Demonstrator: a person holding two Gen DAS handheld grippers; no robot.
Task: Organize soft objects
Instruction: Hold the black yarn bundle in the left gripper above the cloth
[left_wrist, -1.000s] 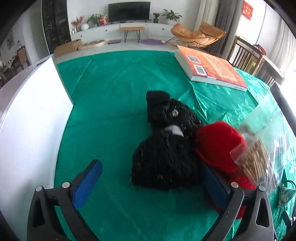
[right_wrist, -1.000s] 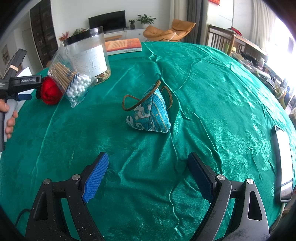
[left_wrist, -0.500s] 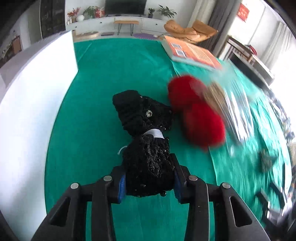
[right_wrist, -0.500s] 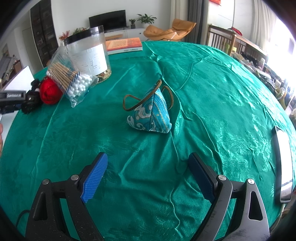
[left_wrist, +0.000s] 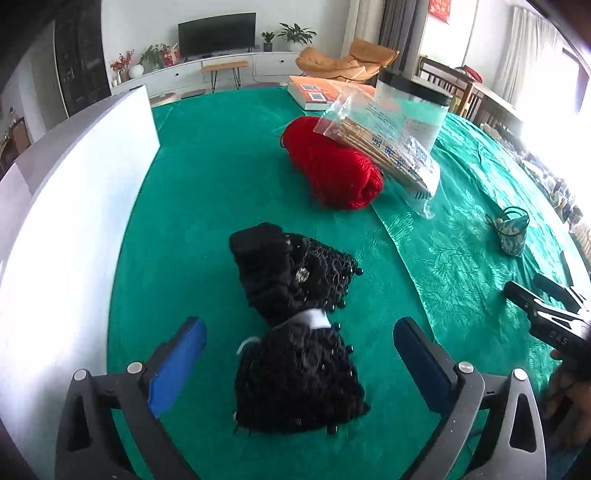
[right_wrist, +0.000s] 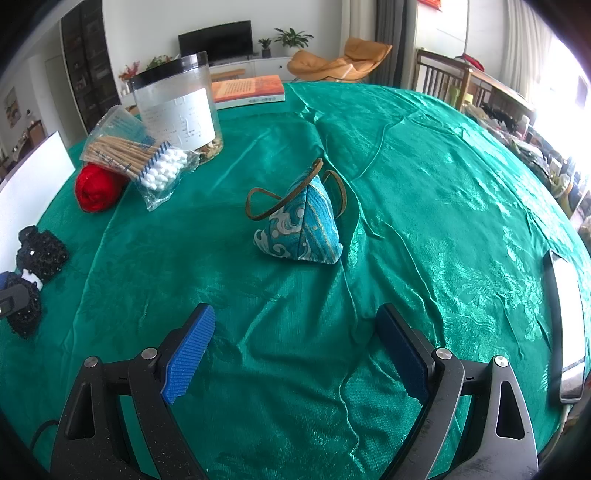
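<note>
Now the left claw has just opened around the black knit piece.

I've got the black beaded knit piece lying flat on the green cloth beside the white board, pinched at its middle by a white band, one lobe nearer me, the other beyond. Further back the red yarn ball rests on its side, touching the bag leaning on it. Off to the right, well apart, the teal patterned pouch stands upright like a pyramid, brown strap looped above.
</note>
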